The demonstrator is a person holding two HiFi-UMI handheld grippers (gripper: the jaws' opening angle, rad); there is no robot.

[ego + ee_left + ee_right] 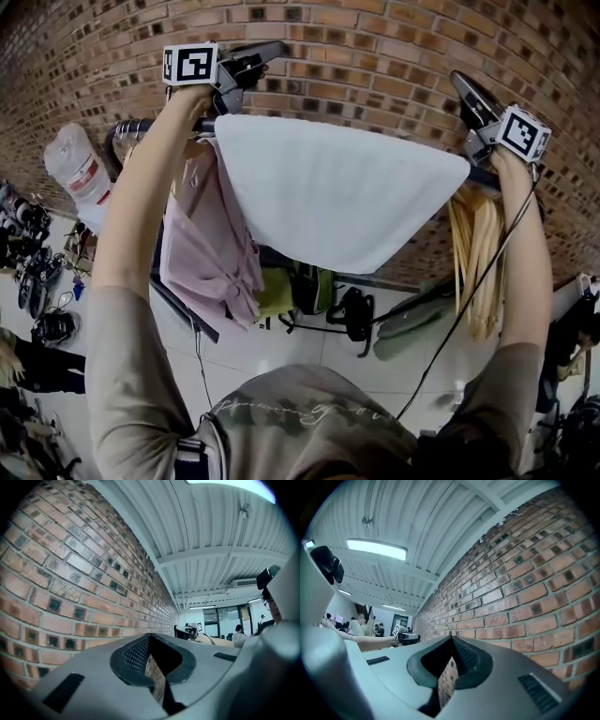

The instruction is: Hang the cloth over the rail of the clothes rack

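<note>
Between the jaws of the left gripper (152,667) nothing is held: they are pressed together, with only a thin slit showing the brick wall (70,573) beyond. On the right gripper (450,665) the jaws are likewise closed on nothing, facing the same wall. Both grippers are raised at the wall, one above each upper corner of the white cloth (337,187). It lies draped over the rail (131,127) of the clothes rack, its lower edge hanging free. A pink garment (211,253) hangs just to its left.
</note>
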